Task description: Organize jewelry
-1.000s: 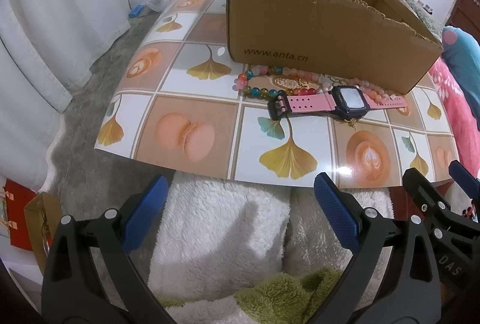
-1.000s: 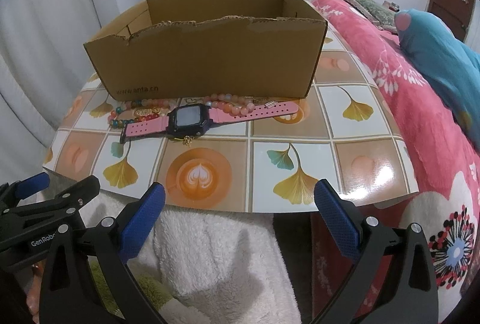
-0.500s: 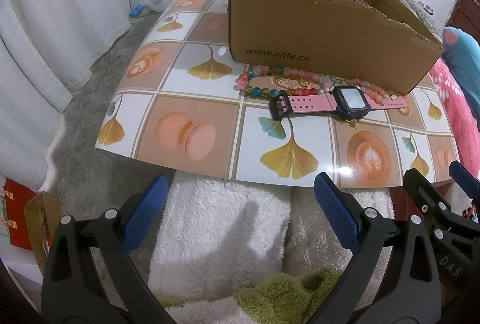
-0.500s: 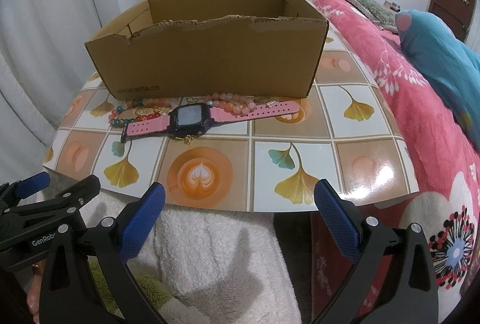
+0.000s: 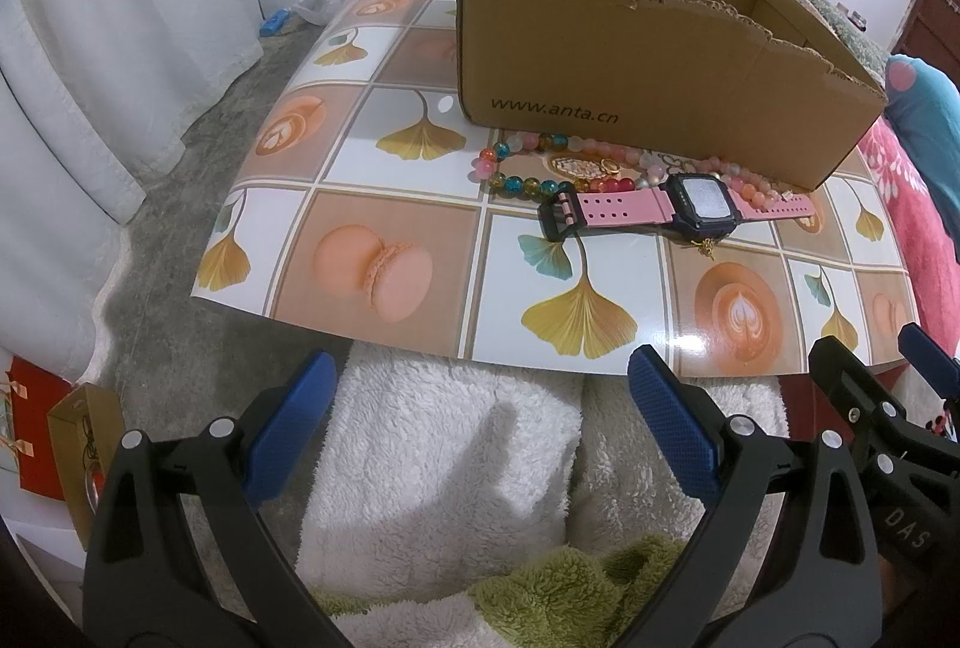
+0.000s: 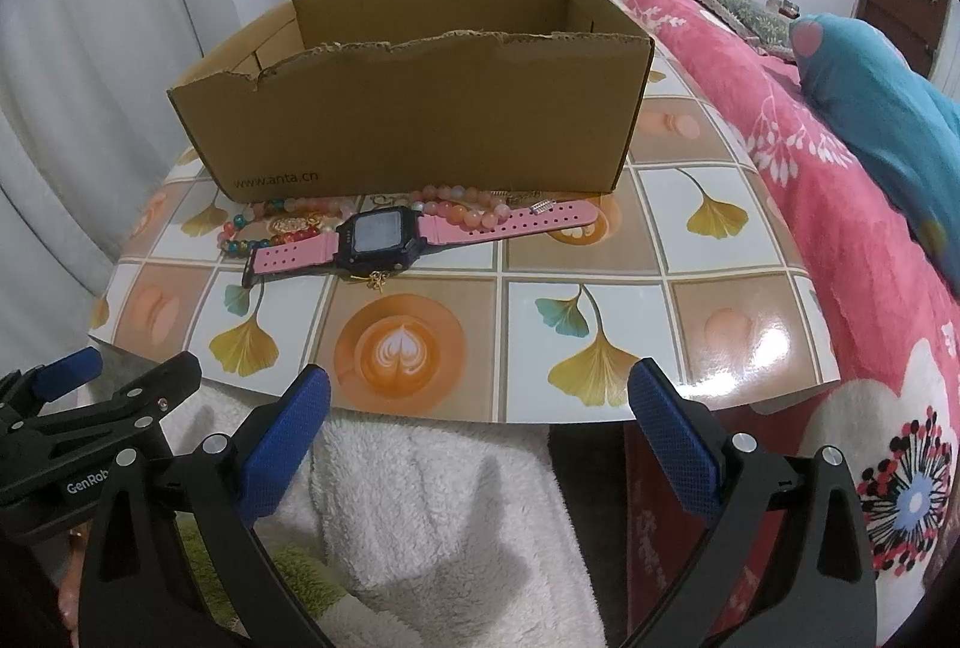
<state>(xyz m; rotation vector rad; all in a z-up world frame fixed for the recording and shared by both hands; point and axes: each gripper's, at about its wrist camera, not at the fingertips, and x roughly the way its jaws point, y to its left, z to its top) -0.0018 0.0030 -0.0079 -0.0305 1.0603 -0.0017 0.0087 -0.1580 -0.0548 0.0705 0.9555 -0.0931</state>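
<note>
Presently, cardboard box [image 5: 648, 66] [image 6: 420, 108] printed "www.anta.cn", open-topped, torn along its front rim, stands on the worktop [image 5: 384, 204] [image 6: 600, 252], which is covered in a ginkgo-leaf and latte-art tile pattern; jewelry lies just in front of the box's printed wall; pink-strapped digital watch [image 5: 690, 207] [image 6: 384, 237] laid flat and parallel to that wall, partly over the beads; multicoloured glass-bead bracelet [image 5: 510, 168] [image 6: 240, 231] at the box's lettered end; pink-and-white bead strand [image 5: 744, 180] [image 6: 468, 204] between watch and box, reaching towards the box's other end; small gold charm [image 5: 708, 247] [image 6: 377, 281] at the watch's near edge; left claw [image 5: 480, 432] wide open, holding nothing, over white fleece [image 5: 444, 456] short of the worktop's near edge, well apart from the box; right claw [image 6: 480, 432] likewise wide open and empty, beside the left.
</note>
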